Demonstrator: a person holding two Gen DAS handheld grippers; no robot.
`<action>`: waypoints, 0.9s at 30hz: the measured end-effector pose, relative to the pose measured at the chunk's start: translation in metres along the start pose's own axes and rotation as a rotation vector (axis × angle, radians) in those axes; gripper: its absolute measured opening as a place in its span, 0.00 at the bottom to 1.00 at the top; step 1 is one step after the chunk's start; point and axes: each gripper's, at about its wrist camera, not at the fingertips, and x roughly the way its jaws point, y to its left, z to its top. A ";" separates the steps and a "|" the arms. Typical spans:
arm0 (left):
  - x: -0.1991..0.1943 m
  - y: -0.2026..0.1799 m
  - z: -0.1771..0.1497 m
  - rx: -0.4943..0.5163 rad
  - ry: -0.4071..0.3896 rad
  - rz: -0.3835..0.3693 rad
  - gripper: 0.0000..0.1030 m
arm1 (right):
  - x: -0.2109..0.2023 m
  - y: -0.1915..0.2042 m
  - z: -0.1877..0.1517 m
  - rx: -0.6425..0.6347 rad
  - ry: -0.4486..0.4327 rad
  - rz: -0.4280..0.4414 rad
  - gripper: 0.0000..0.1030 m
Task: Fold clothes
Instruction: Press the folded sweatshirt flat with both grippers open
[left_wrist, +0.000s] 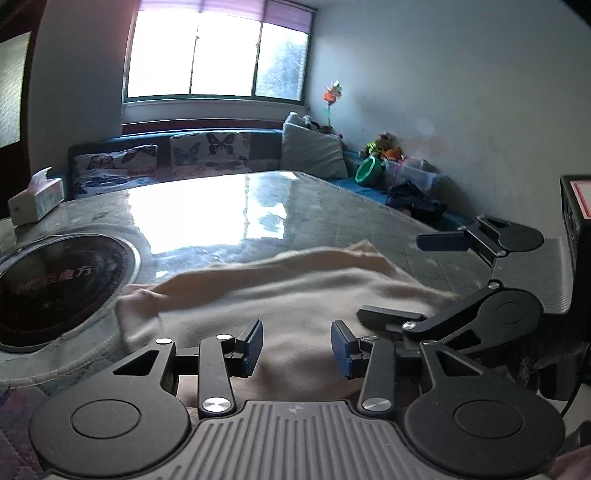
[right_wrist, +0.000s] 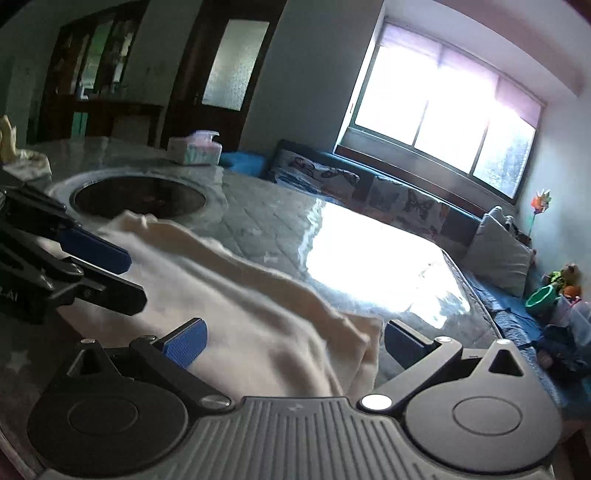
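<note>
Over the cloth (left_wrist: 280, 295) beside the cooktop (left_wrist: 55, 288), the left gripper (left_wrist: 297, 349) hovers level, the right gripper (right_wrist: 295, 345) tilted; both jaws gape, gripping nothing.

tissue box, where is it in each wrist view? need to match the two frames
Left wrist: tissue box at the far left edge, on the table beyond the round black cooktop.
Right wrist: tissue box upper left of centre, again just past the cooktop.
Shared landmark: the bright window above the butterfly cushions.
</note>
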 end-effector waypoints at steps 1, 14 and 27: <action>0.002 -0.002 -0.003 0.010 0.007 0.004 0.43 | 0.001 0.004 -0.002 -0.006 0.002 -0.005 1.00; 0.008 -0.004 -0.012 0.024 0.019 0.018 0.44 | -0.006 0.003 -0.018 -0.026 -0.036 -0.105 1.00; 0.009 -0.001 -0.012 0.016 0.023 0.015 0.45 | -0.027 -0.021 -0.026 0.003 -0.052 -0.229 1.00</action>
